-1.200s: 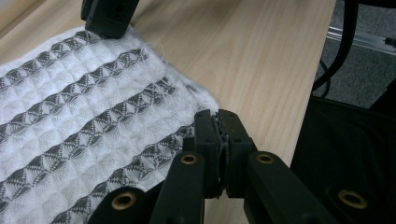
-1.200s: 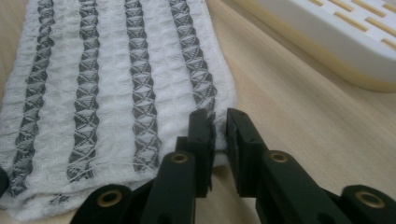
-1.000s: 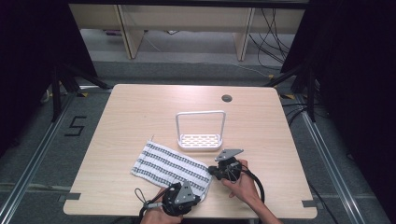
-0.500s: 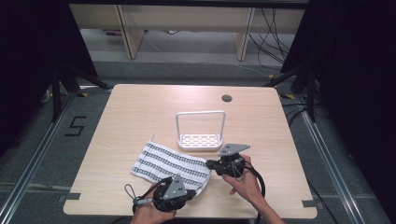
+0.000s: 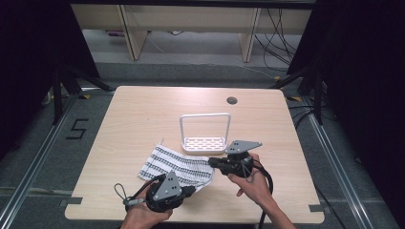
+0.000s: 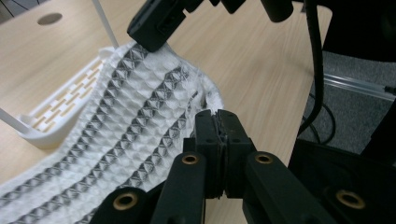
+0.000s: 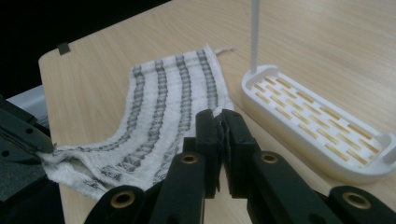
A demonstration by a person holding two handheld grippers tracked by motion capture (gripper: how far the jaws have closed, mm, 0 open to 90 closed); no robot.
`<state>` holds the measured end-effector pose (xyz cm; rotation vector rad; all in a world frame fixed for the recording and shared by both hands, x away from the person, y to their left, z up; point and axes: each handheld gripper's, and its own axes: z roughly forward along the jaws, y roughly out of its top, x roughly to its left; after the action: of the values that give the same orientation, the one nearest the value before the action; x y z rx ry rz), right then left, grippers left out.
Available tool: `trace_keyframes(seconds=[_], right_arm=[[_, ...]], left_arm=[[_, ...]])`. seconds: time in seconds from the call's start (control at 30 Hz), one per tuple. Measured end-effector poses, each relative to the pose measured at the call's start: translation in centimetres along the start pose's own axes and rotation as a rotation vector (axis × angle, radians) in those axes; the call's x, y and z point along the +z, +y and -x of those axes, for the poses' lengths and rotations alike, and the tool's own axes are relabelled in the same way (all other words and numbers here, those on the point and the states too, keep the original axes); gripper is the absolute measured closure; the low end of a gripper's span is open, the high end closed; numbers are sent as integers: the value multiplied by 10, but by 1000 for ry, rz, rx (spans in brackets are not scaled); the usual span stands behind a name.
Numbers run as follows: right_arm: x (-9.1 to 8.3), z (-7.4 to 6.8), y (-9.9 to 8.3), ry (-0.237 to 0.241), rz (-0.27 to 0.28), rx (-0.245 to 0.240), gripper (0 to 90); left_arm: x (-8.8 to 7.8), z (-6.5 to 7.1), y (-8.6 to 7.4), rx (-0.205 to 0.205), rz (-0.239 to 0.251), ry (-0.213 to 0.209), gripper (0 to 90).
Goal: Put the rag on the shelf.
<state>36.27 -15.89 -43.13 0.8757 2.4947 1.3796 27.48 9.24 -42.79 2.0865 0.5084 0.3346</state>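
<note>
a lab-like recording space: a bare wooden table (image 5: 143, 124) stands on grey carpet (image 5: 43, 157) between metal floor rails (image 5: 341, 171), with black curtains (image 5: 28, 57) at both sides, loose cables (image 5: 282, 33) behind and a taped number five (image 5: 76, 129)

So the white rack (image 5: 204, 141) with the slotted base and tall hoop handle sat upright around the middle of the wooden table (image 5: 143, 109). A round cable hole (image 5: 231, 100) was at about 1 o'clock from it. Cables (image 5: 279, 28) trailed across the floor beyond.
</note>
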Motion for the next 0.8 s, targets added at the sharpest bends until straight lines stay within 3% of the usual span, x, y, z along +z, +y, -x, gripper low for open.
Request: trace_keyframes(seconds=[0.07,0.2,0.33,0.43,0.5,0.6,0.7,0.8], right_arm=[[-5,-2,9,23,11,-2,867],[-9,-3,17,24,36,-17,867],[-16,-7,34,52,66,15,867],[-22,-7,49,61,82,-25,867],[-32,-8,68,73,109,-32,867],[-38,-10,76,68,111,-25,867],[-49,-15,92,82,146,-64,868],[-60,-20,103,53,138,-67,868]], left_arm=[[-12,-3,9,13,24,16,878],[-27,-8,21,33,35,45,878],[-41,-12,34,48,59,62,878],[-52,-17,45,57,75,64,878],[-58,-20,53,61,82,71,878],[-66,-24,64,68,99,77,878],[-73,-27,73,70,121,83,878],[-80,-30,85,74,148,89,878]])
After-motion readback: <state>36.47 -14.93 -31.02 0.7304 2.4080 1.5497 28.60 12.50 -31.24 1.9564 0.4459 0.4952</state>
